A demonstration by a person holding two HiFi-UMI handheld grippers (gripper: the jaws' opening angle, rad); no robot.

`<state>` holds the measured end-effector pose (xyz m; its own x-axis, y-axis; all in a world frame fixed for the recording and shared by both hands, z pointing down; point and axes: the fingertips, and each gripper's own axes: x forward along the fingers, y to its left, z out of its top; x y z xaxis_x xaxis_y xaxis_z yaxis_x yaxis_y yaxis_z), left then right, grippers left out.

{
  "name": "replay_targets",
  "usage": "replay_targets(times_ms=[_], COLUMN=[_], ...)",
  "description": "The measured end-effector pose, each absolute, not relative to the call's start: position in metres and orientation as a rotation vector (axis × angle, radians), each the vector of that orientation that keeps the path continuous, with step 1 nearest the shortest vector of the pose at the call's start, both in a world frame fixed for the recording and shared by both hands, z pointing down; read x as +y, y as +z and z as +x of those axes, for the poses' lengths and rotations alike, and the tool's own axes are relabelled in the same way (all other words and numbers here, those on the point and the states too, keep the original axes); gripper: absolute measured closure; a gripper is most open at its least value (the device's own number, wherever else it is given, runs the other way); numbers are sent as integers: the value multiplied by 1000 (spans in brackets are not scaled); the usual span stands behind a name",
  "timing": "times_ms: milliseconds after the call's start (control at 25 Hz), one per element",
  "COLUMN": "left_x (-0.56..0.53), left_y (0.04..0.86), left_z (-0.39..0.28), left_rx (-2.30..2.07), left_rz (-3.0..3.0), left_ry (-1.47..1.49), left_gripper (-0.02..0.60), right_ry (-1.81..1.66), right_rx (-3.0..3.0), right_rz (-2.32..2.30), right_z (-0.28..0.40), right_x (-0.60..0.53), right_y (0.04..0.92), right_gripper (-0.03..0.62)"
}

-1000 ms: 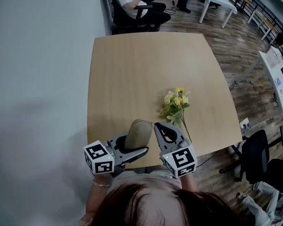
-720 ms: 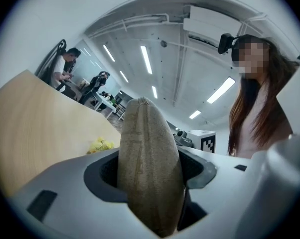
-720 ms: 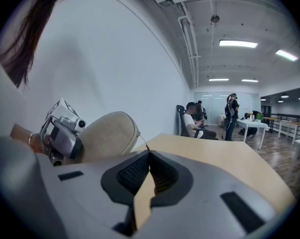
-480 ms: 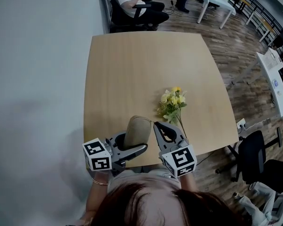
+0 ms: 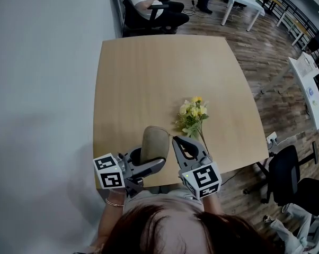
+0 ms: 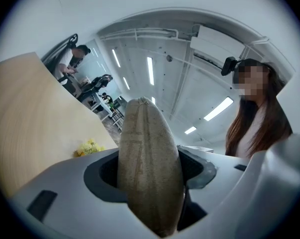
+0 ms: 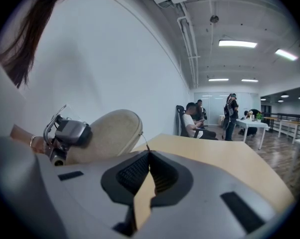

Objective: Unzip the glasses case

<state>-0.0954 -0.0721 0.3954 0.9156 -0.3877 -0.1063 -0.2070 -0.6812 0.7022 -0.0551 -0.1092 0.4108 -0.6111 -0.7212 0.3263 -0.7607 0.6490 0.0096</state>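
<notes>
A beige fabric glasses case (image 5: 153, 139) is held above the near edge of the table, standing on end between the jaws of my left gripper (image 5: 152, 156), which is shut on its lower half. In the left gripper view the case (image 6: 149, 163) fills the gap between the jaws. My right gripper (image 5: 174, 138) sits just right of the case with its jaws together. In the right gripper view a thin zip pull cord (image 7: 142, 138) runs from the case (image 7: 107, 133) to the closed tips of the right gripper (image 7: 149, 152).
A small bunch of yellow flowers (image 5: 194, 112) lies on the wooden table (image 5: 159, 67) just beyond the right gripper. A person sits in a chair (image 5: 149, 1) past the far edge. An office chair (image 5: 289, 173) stands at the right.
The left gripper has rolled a little, and the case now stands more upright. The right gripper has stayed where it was.
</notes>
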Motion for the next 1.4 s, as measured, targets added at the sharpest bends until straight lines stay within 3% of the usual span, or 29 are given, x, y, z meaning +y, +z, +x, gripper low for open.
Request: replay_targets(times_ms=[1400], left_x=[-85], left_y=[389], left_z=[-100], left_rx=[-422], left_rz=[2153], left_ry=[-579], left_gripper=[293], right_ry=[205], right_rx=[-2572], right_rz=[1161], right_z=[-55], right_x=[-92], right_y=[415], right_gripper=[576])
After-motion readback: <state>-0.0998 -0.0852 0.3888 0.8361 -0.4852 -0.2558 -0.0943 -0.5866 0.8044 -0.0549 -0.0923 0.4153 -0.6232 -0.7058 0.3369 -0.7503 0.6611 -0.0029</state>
